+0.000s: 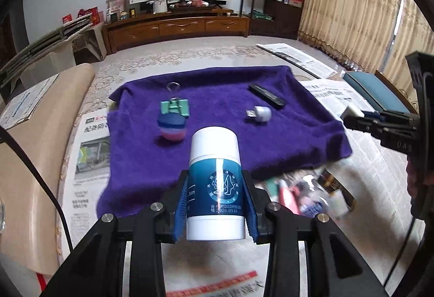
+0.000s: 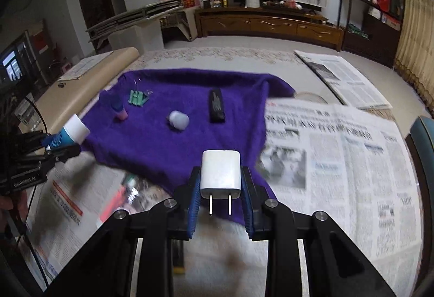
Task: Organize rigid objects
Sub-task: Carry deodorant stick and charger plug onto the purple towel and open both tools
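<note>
Left gripper [image 1: 215, 204] clenched on a white-and-teal balm tube [image 1: 215, 185], above the purple towel's [image 1: 298, 134] near edge. Towel holds binder clip [image 1: 175, 107], round capsule [image 1: 259, 114], black bar [image 1: 267, 95]. Right gripper [image 2: 220, 196] clenched on white charger plug [image 2: 220, 173], prongs toward camera, over the towel's near right corner.

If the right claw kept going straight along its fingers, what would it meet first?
Probably the purple towel just ahead of the white charger that the right claw holds. Further along that line lies the black bar, though depth is hard to judge.
</note>
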The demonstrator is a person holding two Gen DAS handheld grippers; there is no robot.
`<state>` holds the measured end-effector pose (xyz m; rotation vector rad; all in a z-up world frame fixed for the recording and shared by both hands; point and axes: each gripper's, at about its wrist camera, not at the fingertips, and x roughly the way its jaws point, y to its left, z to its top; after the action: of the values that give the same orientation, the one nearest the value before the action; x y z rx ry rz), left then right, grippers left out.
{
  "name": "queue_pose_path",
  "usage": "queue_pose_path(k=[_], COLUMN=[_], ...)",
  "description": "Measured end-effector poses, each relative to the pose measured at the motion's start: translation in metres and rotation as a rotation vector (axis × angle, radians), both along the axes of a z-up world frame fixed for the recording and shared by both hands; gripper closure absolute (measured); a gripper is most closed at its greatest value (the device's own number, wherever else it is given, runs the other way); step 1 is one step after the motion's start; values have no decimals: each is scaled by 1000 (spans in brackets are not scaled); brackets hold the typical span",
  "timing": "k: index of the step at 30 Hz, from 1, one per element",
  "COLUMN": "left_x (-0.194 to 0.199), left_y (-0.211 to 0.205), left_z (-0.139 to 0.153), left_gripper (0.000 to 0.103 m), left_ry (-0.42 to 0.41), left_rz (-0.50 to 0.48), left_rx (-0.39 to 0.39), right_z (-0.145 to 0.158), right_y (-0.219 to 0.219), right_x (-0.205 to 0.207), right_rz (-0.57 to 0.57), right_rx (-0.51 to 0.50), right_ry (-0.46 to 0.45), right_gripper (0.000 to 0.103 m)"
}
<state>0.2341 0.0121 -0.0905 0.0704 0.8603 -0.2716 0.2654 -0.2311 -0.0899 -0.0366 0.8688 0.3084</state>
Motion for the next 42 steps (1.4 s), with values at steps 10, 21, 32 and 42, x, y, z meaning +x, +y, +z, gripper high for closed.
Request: queue_pose_path(k=[10,21,32,42], left_x=[53,83,97,94], left_y=[-4,-12,-15,-15], left_z=[-7,-33,-50,-48], left_gripper=[69,69,69,53], left_ry=[54,144,155,170], left_rz=[-40,-85,-97,-85], left_rx=[20,72,132,195], right_z=[-23,-47,-58,-57], right_y=[26,35,43,42], right_x=[69,87,92,90], right_rz=[57,101,127,173], right_rx=[-40,-105,-143,-167], right_ry=[88,157,149,169], right_gripper=[76,76,76,75])
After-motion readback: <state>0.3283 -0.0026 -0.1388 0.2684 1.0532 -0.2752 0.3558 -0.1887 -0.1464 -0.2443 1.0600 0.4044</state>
